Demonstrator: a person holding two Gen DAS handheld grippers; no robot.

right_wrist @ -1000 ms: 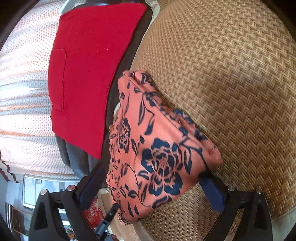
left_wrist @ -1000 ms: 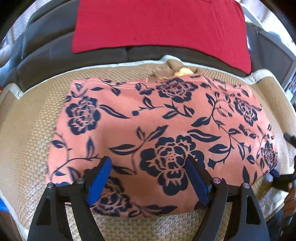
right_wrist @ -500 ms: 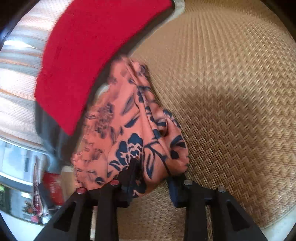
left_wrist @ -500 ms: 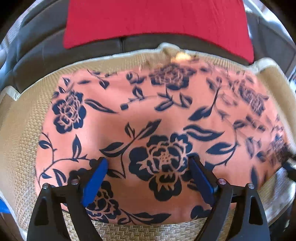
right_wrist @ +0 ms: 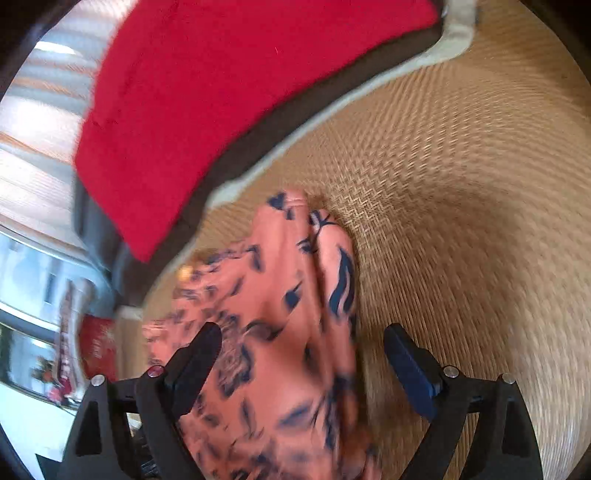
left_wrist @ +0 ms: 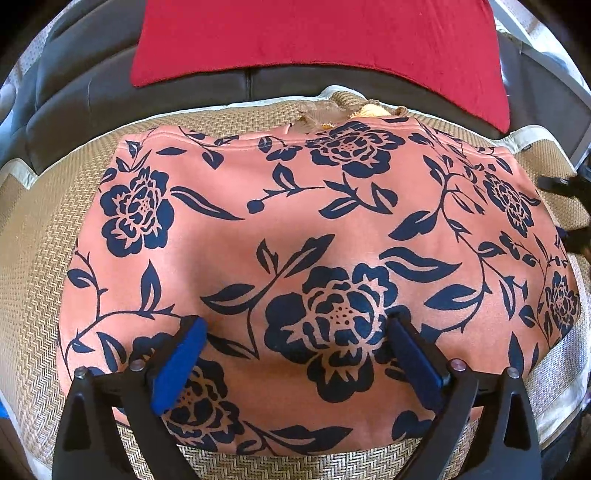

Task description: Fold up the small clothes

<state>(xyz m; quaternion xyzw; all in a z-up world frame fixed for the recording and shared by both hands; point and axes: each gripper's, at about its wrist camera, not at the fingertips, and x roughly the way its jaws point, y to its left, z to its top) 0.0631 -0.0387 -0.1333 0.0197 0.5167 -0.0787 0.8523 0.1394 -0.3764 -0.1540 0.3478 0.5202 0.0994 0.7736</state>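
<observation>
A salmon-pink garment with dark blue flowers (left_wrist: 295, 229) lies folded flat on a woven straw mat (left_wrist: 33, 258). My left gripper (left_wrist: 295, 354) is open, its blue-padded fingers (left_wrist: 177, 365) spread just above the garment's near part. In the right wrist view the garment's folded end (right_wrist: 295, 295) lies bunched on the mat (right_wrist: 461, 221). My right gripper (right_wrist: 303, 365) is open and the fabric lies between its fingers; the view is motion-blurred. It also shows as a dark shape at the right edge of the left wrist view (left_wrist: 569, 184).
A red cloth (left_wrist: 317, 33) hangs over the dark sofa back (left_wrist: 81, 99) behind the mat; it also shows in the right wrist view (right_wrist: 221, 92). A small tan and yellow item (left_wrist: 343, 110) peeks out behind the garment. The mat has a pale border (left_wrist: 535, 136).
My right gripper closed on the garment's end half a second ago and has now opened and swung along it. My left gripper moved forward over the garment, still open.
</observation>
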